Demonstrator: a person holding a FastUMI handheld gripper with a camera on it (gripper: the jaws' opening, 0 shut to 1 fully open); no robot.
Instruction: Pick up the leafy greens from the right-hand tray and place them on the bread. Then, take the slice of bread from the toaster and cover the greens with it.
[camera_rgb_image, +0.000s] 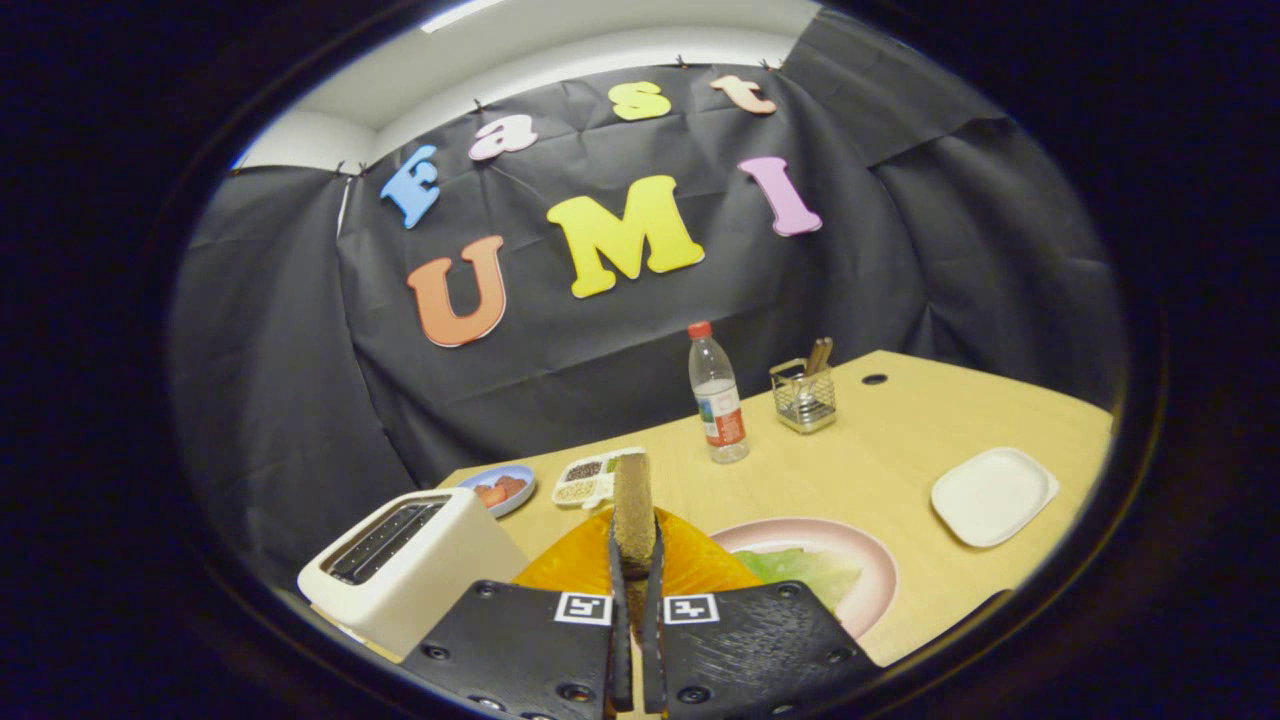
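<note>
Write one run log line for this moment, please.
gripper: shut on bread slice, held upright | toaster: slots look empty | greens: on pink plate | white tray: bare

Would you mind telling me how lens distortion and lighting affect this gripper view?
Gripper view: the fisheye bows the table edge and tilts the water bottle; lighting is even and soft, with no harsh glare; the tongs, shut on the bread slice, loom oversized; distant items stay reasonably sharp.
</note>
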